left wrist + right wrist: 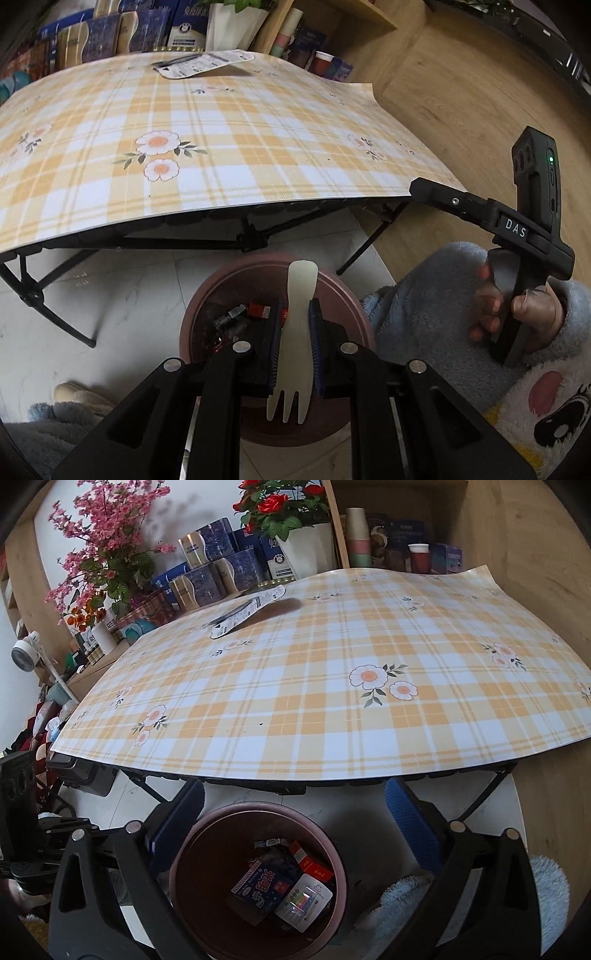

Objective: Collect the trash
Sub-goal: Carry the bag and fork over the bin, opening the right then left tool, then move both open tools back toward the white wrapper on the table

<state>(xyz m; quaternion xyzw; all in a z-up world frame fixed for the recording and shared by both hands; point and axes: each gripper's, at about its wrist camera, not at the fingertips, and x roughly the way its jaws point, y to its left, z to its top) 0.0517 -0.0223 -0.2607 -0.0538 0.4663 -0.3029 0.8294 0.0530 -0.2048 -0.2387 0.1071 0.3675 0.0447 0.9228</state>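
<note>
My left gripper (295, 306) is shut on a pale plastic fork (291, 332), tines toward the camera, right above a round brown bin (207, 291) on the floor. Wrappers lie inside the bin. My right gripper (295, 786) stands wide open with nothing between its blue pads (406, 812), above the same bin (258, 808). In the bin lie a blue packet (266, 882), a white blister pack (304, 901) and a red box (314, 864). A flat printed wrapper (247, 611) lies at the table's far side, also seen from the left wrist as the wrapper (203, 64).
A folding table with a yellow plaid cloth (332, 701) overhangs the bin, with black legs (369, 236) beneath. Behind it stand boxes (207, 572), flower pots (303, 550) and paper cups (358, 535). A hand in a fleece sleeve (424, 314) holds the right gripper's handle (517, 229).
</note>
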